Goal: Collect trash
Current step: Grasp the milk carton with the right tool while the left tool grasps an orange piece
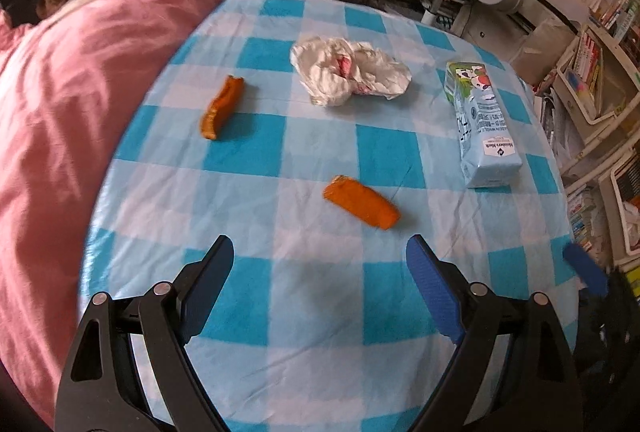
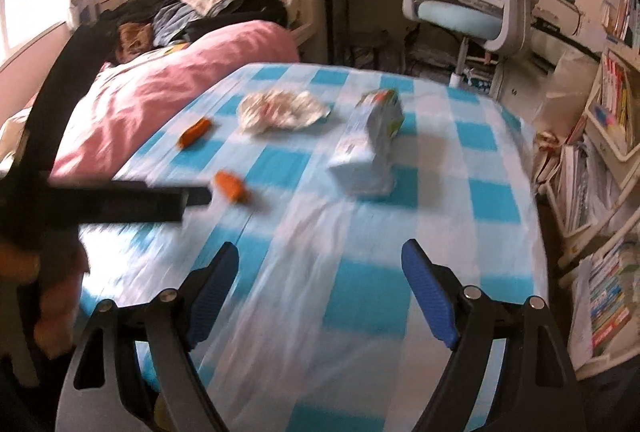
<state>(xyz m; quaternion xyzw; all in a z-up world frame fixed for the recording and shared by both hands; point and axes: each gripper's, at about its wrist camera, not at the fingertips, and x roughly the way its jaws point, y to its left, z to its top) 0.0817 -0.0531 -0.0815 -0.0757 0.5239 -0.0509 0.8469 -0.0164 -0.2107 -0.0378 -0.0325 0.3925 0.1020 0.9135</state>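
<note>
on the blue-checked tabletop [image 1: 280, 312]: crumpled white wrapper [image 1: 348, 70] at the far side, milk carton [image 1: 482, 124] lying to its right, two orange peel pieces, one far left [image 1: 222, 106], one nearer centre [image 1: 362, 202]. left gripper [image 1: 320, 264] fingers spread apart, holding nothing, hovering just short of the centre peel. right gripper [image 2: 320, 268] also spread apart, nothing held, carton ahead of it. pink bedding [image 1: 80, 92] along the left edge. right view blurred.
</note>
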